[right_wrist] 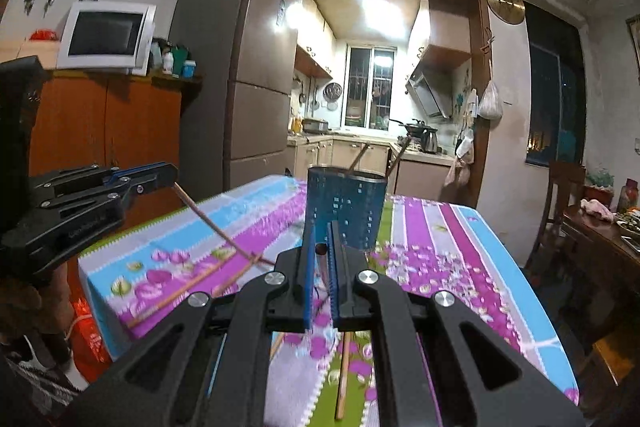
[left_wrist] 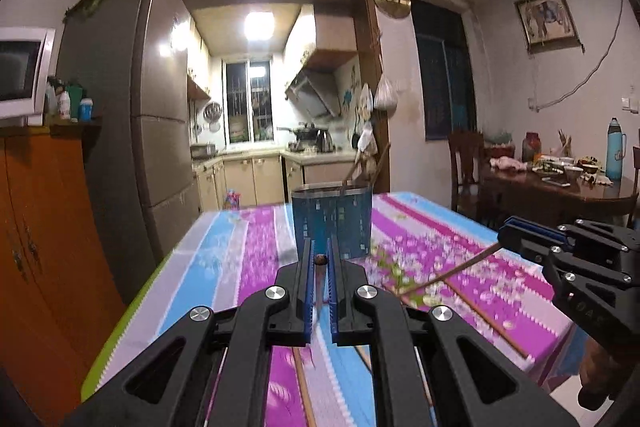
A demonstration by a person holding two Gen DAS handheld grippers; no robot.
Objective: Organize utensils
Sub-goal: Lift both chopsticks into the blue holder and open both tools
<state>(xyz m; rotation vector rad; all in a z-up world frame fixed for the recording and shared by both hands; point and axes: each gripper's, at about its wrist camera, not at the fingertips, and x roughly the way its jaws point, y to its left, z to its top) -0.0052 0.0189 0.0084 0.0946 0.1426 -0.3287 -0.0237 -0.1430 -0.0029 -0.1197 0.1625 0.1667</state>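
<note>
A blue perforated utensil holder [left_wrist: 332, 223] [right_wrist: 344, 211] stands upright on the striped floral tablecloth [left_wrist: 256, 247], with two chopsticks [right_wrist: 358, 159] leaning out of it. My left gripper [left_wrist: 320, 245] [right_wrist: 174, 173] is shut on a brown chopstick [left_wrist: 320, 260] [right_wrist: 216, 229], held above the table just short of the holder. My right gripper [right_wrist: 322, 231] [left_wrist: 505, 227] is shut on another chopstick [right_wrist: 321, 249] [left_wrist: 452, 273], also above the table. Loose chopsticks [left_wrist: 488, 319] [right_wrist: 176, 297] lie on the cloth below both grippers.
A tall fridge [left_wrist: 160, 115] and an orange cabinet [left_wrist: 44, 227] with a microwave [right_wrist: 106, 37] stand to the left. A wooden dining table [left_wrist: 560, 187] with bowls, a blue bottle [left_wrist: 615, 151] and a chair [right_wrist: 560, 203] is on the right. The kitchen opens behind.
</note>
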